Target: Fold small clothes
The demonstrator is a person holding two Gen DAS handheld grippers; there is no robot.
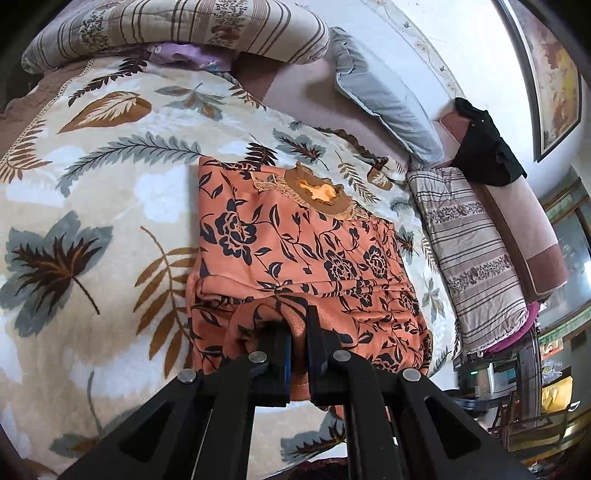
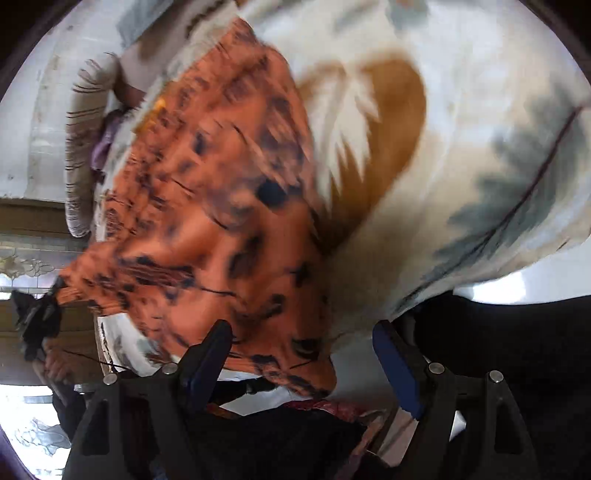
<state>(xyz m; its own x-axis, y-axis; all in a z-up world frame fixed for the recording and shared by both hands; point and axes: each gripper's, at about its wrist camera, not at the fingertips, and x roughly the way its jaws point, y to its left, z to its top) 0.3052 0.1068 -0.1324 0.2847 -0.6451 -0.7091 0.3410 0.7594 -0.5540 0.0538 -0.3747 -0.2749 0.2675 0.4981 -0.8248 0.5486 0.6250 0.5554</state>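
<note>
We see the orange floral top (image 1: pixel 295 251) lying mid-frame in the left wrist view, spread on the leaf-print blanket (image 1: pixel 92 192) of the bed, collar toward the upper centre, lower hem bunched up at the bottom centre. Our left hand-held gripper (image 1: pixel 299 347) is pinched tight on that bunched hem, fabric squeezed between the two blue pads.

In the right wrist view, heavily blurred, the same top (image 2: pixel 221 221) fills the centre-left w/ the blanket (image 2: pixel 461 147) on the right. Our right hand-held gripper (image 2: pixel 303 350) stands wide apart at the bottom of the frame; a corner of the top sits between its fingers but the pads aren't pressing on it.

Around it in the left wrist view: grey pillow (image 1: pixel 384 103) upper right, striped quilt (image 1: pixel 177 33) rolled along the top, another striped fold (image 1: pixel 469 258) at right edge, black garment (image 1: pixel 484 144) draped on the pink headboard (image 1: pixel 517 221).
</note>
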